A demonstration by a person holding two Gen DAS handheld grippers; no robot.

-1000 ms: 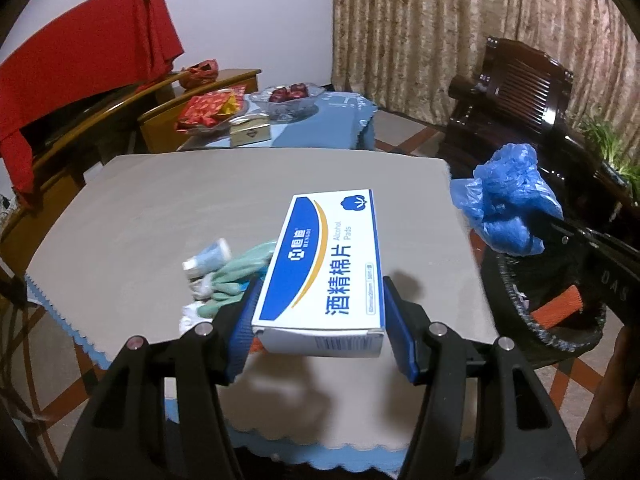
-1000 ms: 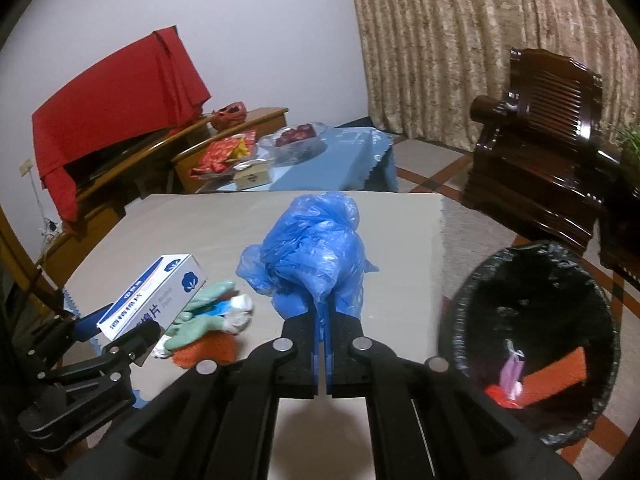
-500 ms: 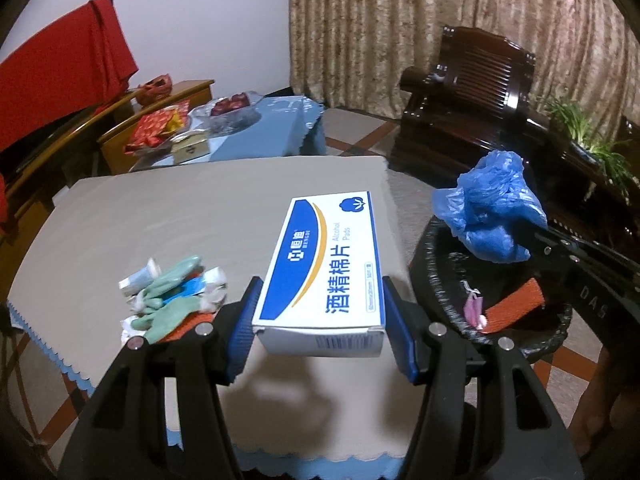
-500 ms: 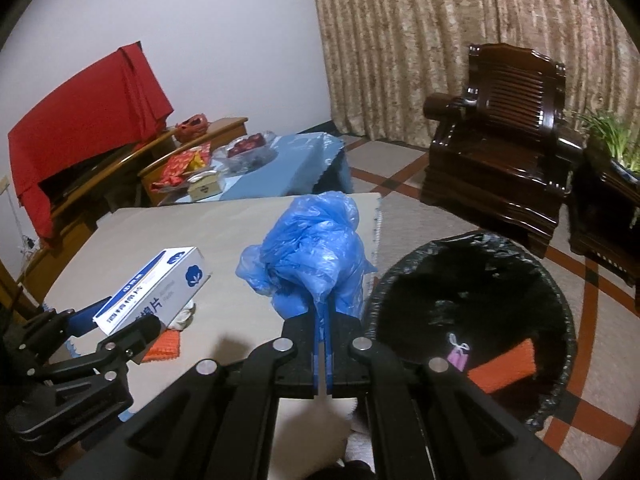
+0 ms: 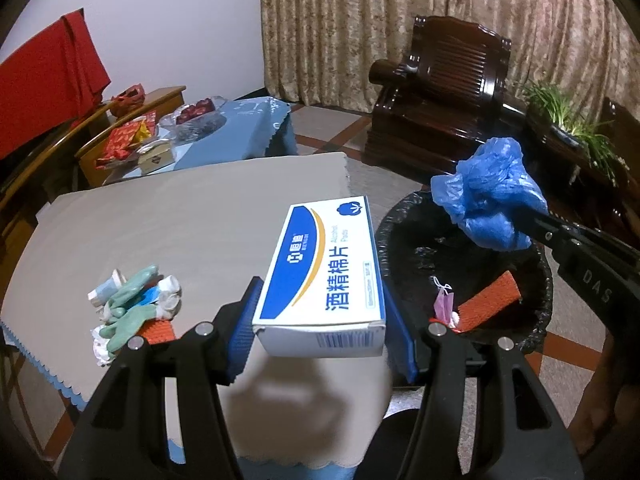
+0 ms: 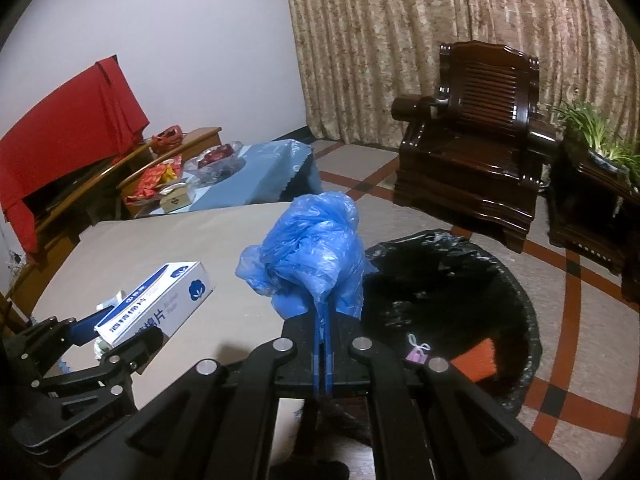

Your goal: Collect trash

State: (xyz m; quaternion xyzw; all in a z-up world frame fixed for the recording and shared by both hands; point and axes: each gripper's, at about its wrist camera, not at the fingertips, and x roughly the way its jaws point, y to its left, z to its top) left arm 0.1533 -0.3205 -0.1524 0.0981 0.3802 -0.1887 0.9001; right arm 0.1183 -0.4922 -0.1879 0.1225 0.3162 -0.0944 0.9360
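I've got both hands loaded and I'm on the carry-to-bin step. L gripper [image 5: 320, 344] is clamped across the sides of the white-and-blue alcohol pad box [image 5: 324, 272], pads pressed flat on both long faces, box level and hanging over the near edge of the table [image 5: 180, 216], just beside the bin. R gripper [image 6: 322, 320] is pinched tight on a wad of blue plastic bag [image 6: 312, 252]; from the L cam that wad sits over the far rim of the black-lined trash bin [image 5: 472, 280], which stands on the floor next to the table's corner. Bin has stuff in it already: an orange strip [image 5: 490, 300] and a small pink scrap [image 5: 444, 304]. Leftovers on the table: a pile w/ green gloves [image 5: 132, 304], a small tube and an orange bit under it, well apart from the bin. Next move, as I read it: bring the R hand a touch nearer the bin's middle and let the jaws go so the bag drops inside, not on the rim; it's light and may cling to the pads, so prob a small shake. Then swing the L hand across until the box is fully over the opening before releasing, since it's rigid and could catch the liner edge and tip out. After that, back for the glove pile.
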